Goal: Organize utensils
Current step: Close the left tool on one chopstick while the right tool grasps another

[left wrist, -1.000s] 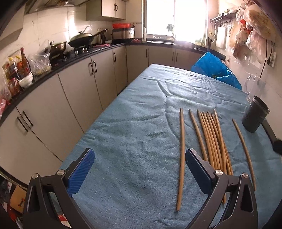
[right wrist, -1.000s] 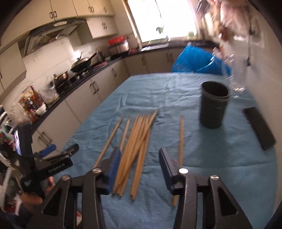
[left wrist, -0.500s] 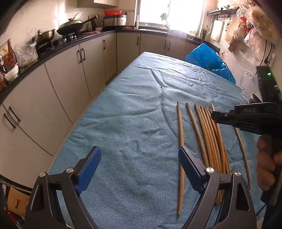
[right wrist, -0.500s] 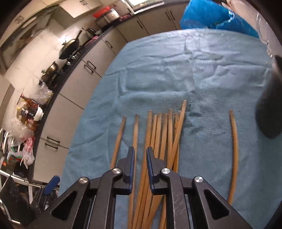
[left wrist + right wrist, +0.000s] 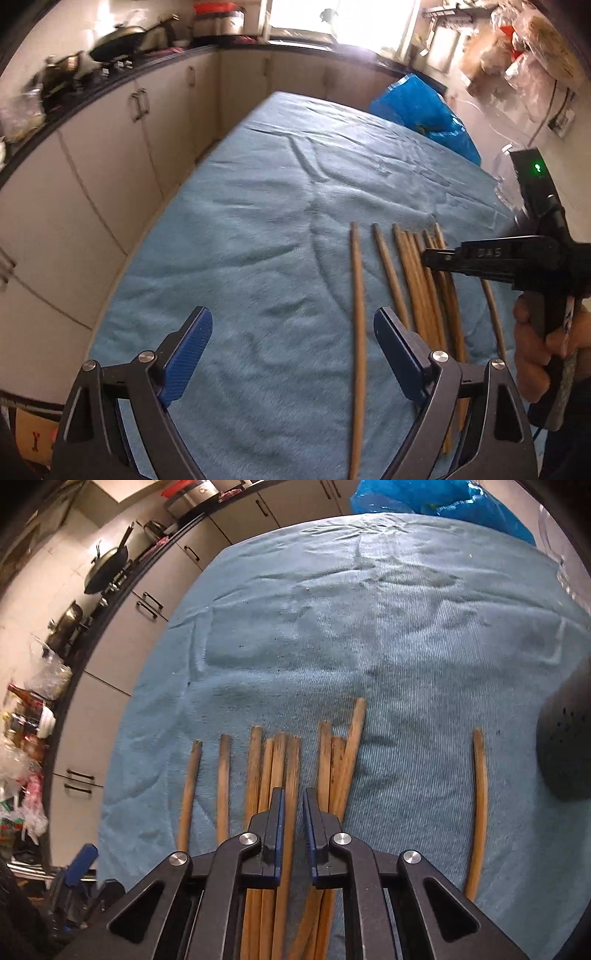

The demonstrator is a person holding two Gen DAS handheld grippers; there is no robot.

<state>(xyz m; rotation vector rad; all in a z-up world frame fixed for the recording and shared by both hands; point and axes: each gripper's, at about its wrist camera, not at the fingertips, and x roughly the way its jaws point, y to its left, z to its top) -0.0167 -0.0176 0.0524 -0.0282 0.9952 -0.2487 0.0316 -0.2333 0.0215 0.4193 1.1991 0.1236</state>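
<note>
Wooden chopsticks [image 5: 291,775] on blue cloth [image 5: 332,627] | right tongs [image 5: 293,805] clamp one chopstick | left tongs [image 5: 291,336] wide, empty

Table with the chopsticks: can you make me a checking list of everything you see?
Surface: wrinkled blue cloth, covers the table.
Job's things: wooden chopsticks lying side by side; black holder at right.
Clutter: blue plastic bag at far edge.
Grippers: left gripper open, jaws just narrowed, nothing gripped; right gripper shut on one chopstick.
Cables: wall cable to socket.
Surroundings: cabinets, wok, bright window.
</note>
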